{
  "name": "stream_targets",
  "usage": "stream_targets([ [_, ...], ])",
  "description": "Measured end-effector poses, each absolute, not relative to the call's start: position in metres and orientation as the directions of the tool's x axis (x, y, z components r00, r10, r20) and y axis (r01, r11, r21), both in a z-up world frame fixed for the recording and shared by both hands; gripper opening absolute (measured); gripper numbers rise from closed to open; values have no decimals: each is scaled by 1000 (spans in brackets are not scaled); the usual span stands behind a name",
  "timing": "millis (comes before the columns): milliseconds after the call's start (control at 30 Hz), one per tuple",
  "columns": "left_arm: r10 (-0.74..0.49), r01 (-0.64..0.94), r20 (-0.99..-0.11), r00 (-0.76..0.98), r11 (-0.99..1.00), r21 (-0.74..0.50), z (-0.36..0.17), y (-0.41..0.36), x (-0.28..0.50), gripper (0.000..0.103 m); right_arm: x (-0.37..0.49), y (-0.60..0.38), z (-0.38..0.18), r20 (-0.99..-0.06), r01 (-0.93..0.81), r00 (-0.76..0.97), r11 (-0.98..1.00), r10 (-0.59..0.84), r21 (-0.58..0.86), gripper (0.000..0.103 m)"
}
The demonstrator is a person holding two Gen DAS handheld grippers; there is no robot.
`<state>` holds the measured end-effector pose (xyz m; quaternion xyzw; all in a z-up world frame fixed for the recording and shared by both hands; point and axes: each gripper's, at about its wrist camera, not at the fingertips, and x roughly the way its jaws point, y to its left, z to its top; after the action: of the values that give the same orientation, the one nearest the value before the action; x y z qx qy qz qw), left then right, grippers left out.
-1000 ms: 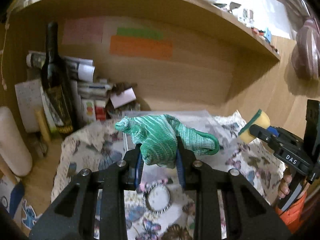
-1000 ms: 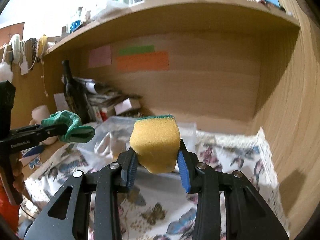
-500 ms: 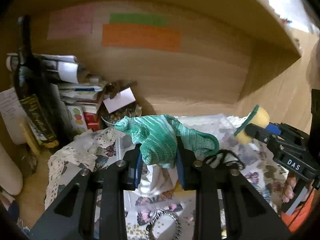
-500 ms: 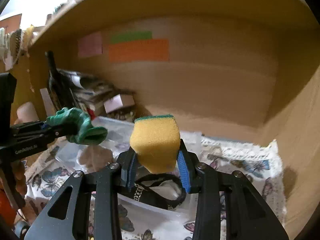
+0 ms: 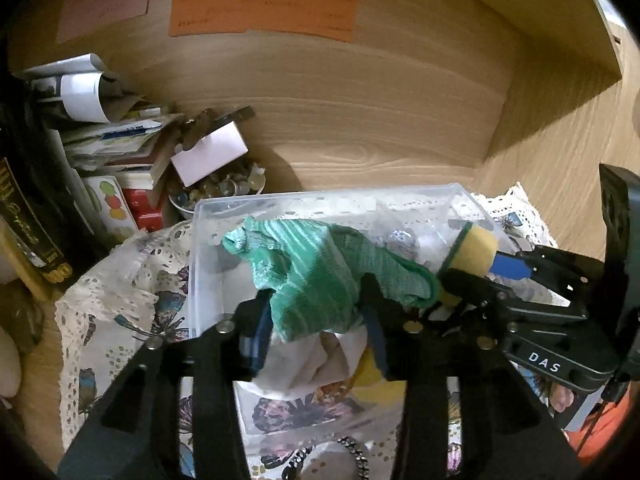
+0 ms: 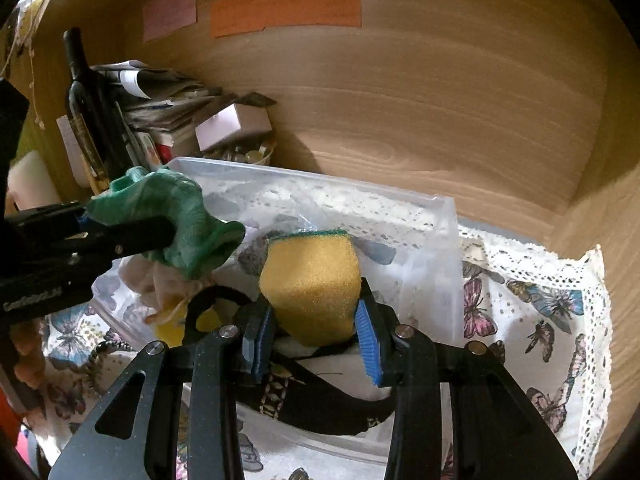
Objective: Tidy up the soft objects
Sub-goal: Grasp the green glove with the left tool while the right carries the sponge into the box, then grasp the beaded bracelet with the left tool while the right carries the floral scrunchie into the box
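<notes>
My left gripper (image 5: pixel 316 320) is shut on a green knit glove (image 5: pixel 316 268) and holds it over a clear plastic bin (image 5: pixel 320 196). My right gripper (image 6: pixel 312 336) is shut on a yellow sponge with a green scrub side (image 6: pixel 312 280), also held over the bin (image 6: pixel 444 248). The glove (image 6: pixel 176 216) shows at the left of the right wrist view, and the sponge (image 5: pixel 474 248) at the right of the left wrist view. The two grippers are close side by side. The bin holds pale cloth (image 5: pixel 320 360), a black strap (image 6: pixel 304 396) and other soft items.
The bin stands on a butterfly-print cloth (image 6: pixel 540 320) inside a wooden shelf nook. A dark bottle (image 6: pixel 88 120), stacked papers (image 5: pixel 104 136), a small white box (image 5: pixel 210 152) and a bowl of small items (image 5: pixel 224 188) crowd the back left. The wooden back wall (image 6: pixel 440 100) is close behind.
Both grippers have moved forward and down over the bin, closer to each other. Each still holds its object.
</notes>
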<state>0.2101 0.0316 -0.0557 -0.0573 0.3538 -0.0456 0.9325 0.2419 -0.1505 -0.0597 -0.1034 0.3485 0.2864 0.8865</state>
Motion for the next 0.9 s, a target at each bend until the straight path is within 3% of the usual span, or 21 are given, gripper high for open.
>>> stream_targets([
  [67, -127, 47, -646, 752, 989, -140, -52, 31, 205, 60, 241, -151, -57, -675, -576, 597, 817, 433, 15, 37],
  [133, -129, 56, -636, 761, 989, -134, -46, 29, 198, 61, 240, -153, -54, -672, -571, 600, 821, 434, 20, 50],
  [200, -131, 65, -625, 769, 990, -127, -39, 28, 191, 62, 237, -157, -48, -659, -562, 616, 827, 431, 16, 54],
  [333, -134, 74, -601, 788, 990, -123, -23, 29, 174, 85, 225, -162, -31, -611, -552, 658, 834, 440, 6, 65],
  [467, -111, 77, -570, 814, 994, -84, -7, 29, 153, 86, 210, -170, -14, -561, -547, 687, 837, 462, 20, 72],
  [567, -101, 73, -549, 829, 995, -73, 3, 28, 136, 101, 195, -176, -4, -530, -551, 701, 834, 478, 24, 78],
  [900, -63, 36, -539, 840, 998, -60, 0, 34, 89, 103, 136, -186, -8, -516, -590, 685, 807, 514, 20, 81],
])
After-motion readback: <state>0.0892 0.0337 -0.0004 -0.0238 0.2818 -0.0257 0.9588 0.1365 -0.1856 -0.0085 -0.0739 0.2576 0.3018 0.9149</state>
